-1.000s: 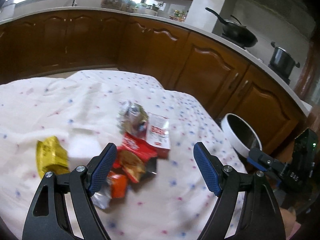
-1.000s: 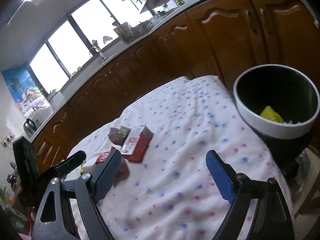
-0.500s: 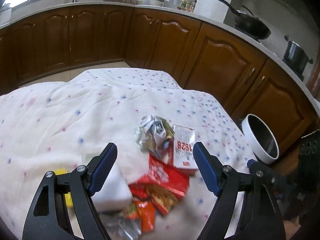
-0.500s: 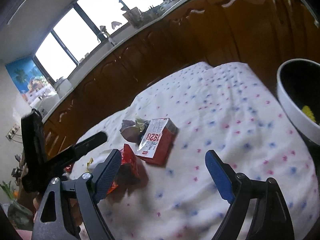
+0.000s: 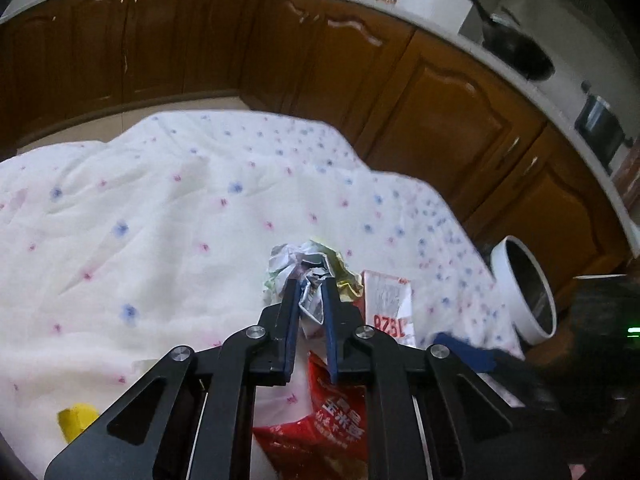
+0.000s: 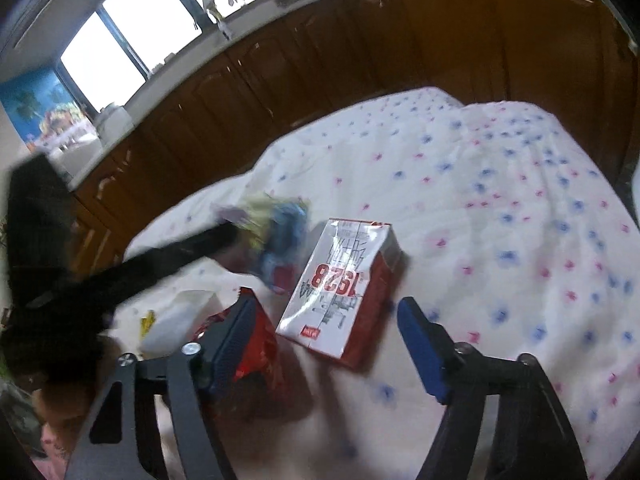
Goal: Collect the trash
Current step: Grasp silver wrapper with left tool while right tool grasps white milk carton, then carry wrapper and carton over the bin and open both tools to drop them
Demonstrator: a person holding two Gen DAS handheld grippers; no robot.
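Note:
My left gripper (image 5: 311, 280) is shut on a crumpled silver-and-green wrapper (image 5: 308, 264) lying on the spotted cloth. In the right wrist view the same wrapper (image 6: 276, 220) shows blurred at the tip of that black gripper arm. A red-and-white carton marked 1928 (image 6: 340, 288) lies just ahead of my right gripper (image 6: 324, 316), whose jaws are closing, still wide apart, with the carton's near end between them and untouched. The carton (image 5: 388, 308) also lies right of the left fingers. A red snack bag (image 5: 332, 408) sits under the left gripper.
A white-rimmed dark bin (image 5: 524, 292) stands off the table's right edge. A yellow wrapper (image 5: 76, 420) lies near left, and a white block (image 6: 176, 320) beside the red bag (image 6: 256, 344). Brown cabinets (image 5: 440, 120) ring the table; a wok (image 5: 516, 52) sits on the counter.
The left gripper moved forward over the pile and shut on the crumpled wrapper. The right gripper swung left and down from the bin to the carton, jaws narrowing.

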